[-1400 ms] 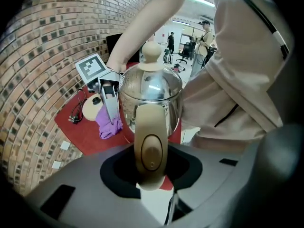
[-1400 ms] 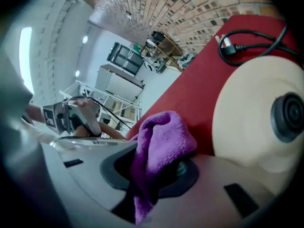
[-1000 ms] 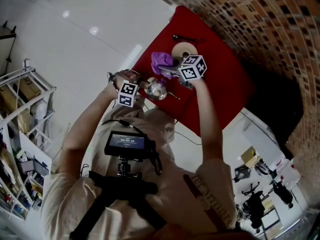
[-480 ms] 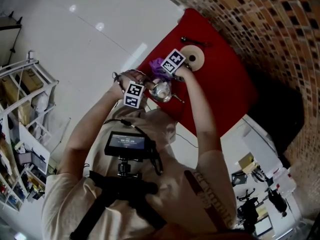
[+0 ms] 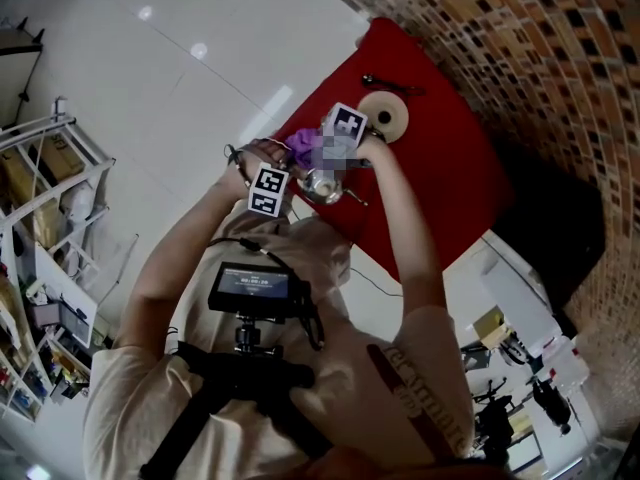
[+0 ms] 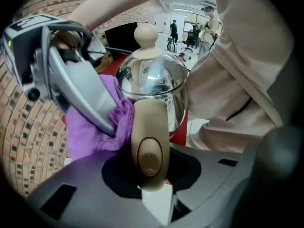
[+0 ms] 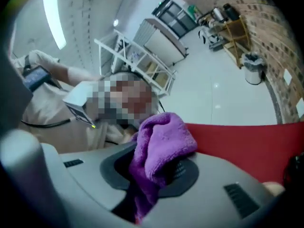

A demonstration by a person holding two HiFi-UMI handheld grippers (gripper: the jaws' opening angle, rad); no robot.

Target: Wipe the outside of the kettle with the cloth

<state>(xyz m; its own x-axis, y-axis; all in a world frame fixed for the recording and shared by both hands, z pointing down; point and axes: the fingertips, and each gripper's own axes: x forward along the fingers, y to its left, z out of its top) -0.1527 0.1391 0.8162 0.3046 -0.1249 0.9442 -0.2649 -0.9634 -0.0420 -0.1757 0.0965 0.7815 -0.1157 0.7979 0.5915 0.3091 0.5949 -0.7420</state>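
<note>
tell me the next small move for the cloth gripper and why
Probably sweep the right gripper sideways round the kettle. Its jaws are shut on the purple cloth, which appears pressed against the shiny side, and the left gripper is clamped on the handle, steadying it.

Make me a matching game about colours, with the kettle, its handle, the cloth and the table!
Things:
1. kettle
2. cloth
3. table
4. handle

Colours:
A. red
B. purple
C. shiny silver
D. cream

Pairs: 1-C, 2-B, 3-A, 4-D
</note>
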